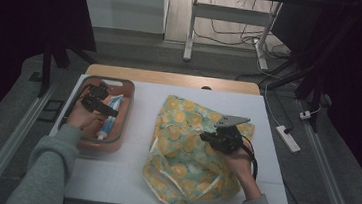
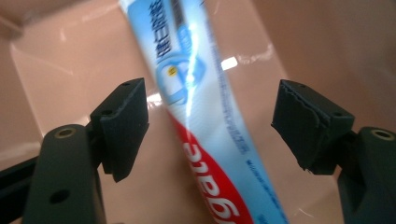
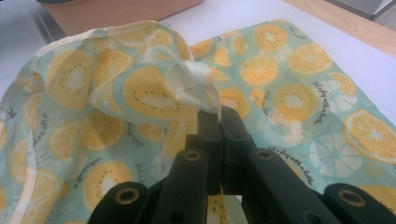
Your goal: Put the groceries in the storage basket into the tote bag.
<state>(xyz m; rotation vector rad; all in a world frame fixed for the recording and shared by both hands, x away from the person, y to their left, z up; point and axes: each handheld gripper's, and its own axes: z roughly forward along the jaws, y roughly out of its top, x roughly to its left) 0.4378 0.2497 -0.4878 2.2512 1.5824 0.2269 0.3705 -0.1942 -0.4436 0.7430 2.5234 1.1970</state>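
A blue, white and red toothpaste tube (image 1: 110, 117) lies lengthwise in the pink tray (image 1: 127, 111) at the table's left. My left gripper (image 1: 102, 107) hovers over it inside the tray. In the left gripper view the tube (image 2: 205, 140) runs between the two pads (image 2: 122, 125), which stand apart on either side without touching it. A fruit-print cloth bag (image 1: 184, 152) is spread over the white table middle. My right gripper (image 1: 215, 138) is shut on a pinched fold of the bag's upper layer (image 3: 196, 86) and lifts it off the lower layer.
The white table top (image 1: 137, 168) has bare room in front of the tray and at the right of the bag. A wooden strip (image 1: 171, 78) edges the far side. On the floor at the right lie a power strip (image 1: 288, 137) and cables.
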